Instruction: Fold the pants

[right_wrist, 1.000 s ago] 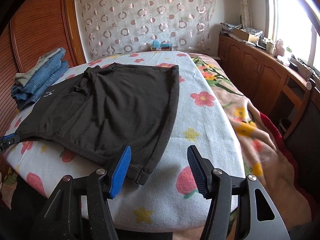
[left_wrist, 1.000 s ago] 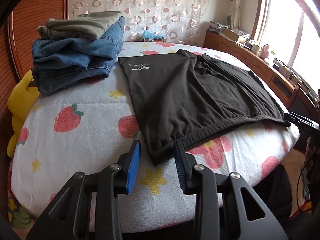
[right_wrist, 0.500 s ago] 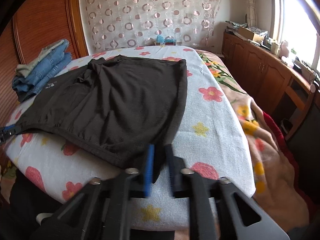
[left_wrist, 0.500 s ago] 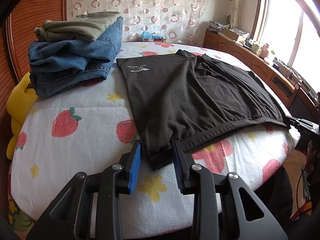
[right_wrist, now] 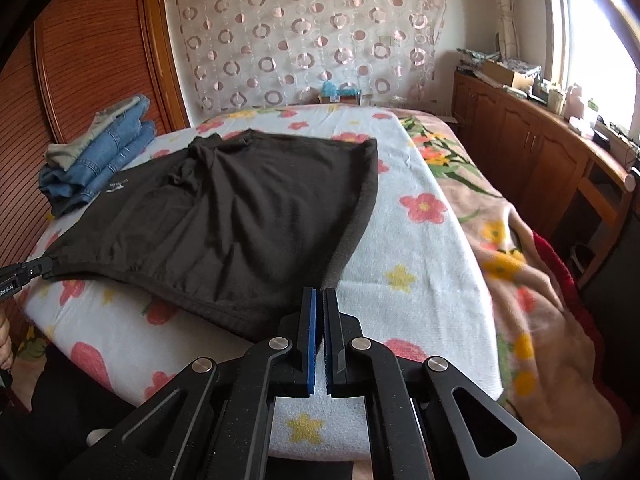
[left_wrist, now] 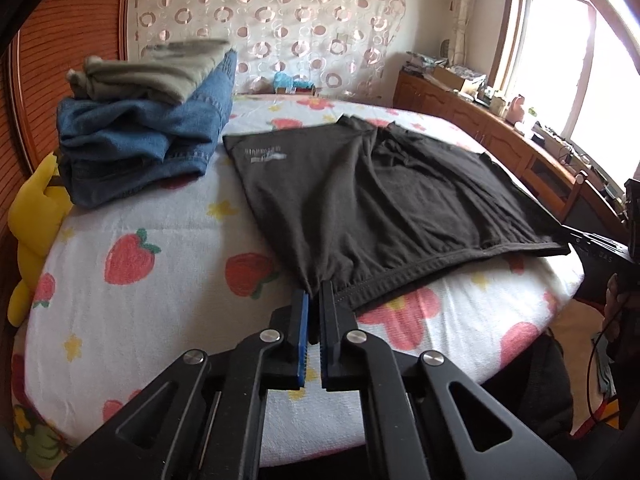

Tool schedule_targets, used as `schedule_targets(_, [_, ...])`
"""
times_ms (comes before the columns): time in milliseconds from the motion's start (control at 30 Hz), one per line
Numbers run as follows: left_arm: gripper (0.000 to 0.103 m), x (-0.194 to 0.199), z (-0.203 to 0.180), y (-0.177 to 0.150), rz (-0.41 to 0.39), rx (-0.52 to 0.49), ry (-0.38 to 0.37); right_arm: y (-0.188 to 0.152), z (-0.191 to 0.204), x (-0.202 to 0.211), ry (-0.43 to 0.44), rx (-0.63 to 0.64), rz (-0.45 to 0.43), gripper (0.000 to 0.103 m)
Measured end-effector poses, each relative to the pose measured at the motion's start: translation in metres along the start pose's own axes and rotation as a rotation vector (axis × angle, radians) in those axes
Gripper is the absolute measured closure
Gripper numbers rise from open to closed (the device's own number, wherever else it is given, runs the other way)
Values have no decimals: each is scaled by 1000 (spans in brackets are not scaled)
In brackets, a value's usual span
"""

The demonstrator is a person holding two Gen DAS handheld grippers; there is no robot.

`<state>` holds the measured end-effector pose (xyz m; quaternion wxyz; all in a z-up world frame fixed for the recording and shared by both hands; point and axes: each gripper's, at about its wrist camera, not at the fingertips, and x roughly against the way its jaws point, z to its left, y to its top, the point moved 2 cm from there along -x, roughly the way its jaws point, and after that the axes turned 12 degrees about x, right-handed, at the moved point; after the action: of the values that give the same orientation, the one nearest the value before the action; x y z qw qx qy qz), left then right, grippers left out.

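Dark brown pants (left_wrist: 372, 196) lie spread flat on the bed, with a small white logo near the far left corner. They also show in the right wrist view (right_wrist: 240, 216). My left gripper (left_wrist: 314, 294) is shut on the near left corner of the pants. My right gripper (right_wrist: 320, 294) is shut on the near right corner. The hem between the two corners is stretched taut and lifted a little off the bed. The right gripper shows at the right edge of the left wrist view (left_wrist: 592, 240).
A stack of folded blue jeans (left_wrist: 140, 144) with an olive garment on top lies at the bed's far left. A yellow plush toy (left_wrist: 28, 216) sits at the left edge. A flowered blanket (right_wrist: 520, 248) covers the bed's right side. Wooden cabinets (right_wrist: 540, 160) line the right wall.
Both grippers moved forward onto the near corners of the pants and closed on them. The right one shut first, then the left. The near hem is now pulled taut.
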<state>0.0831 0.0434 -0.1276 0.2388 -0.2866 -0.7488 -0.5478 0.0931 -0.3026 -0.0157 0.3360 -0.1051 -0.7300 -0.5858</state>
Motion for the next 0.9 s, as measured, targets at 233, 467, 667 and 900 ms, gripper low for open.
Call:
schedule_targets(233, [99, 26, -11, 11, -54, -15, -33, 0, 6, 18, 4, 19, -37, 101])
schedule_targets(467, [99, 45, -14, 19, -92, -19, -48, -2, 3, 37, 10, 27, -54, 101])
schedule_targets(667, [99, 67, -12, 19, -111, -10, -71, -11, 1, 49, 23, 33, -54, 101])
schedule_targets(900, [99, 72, -15, 18, -106, -23, -75, -14, -1, 46, 41, 27, -42, 101])
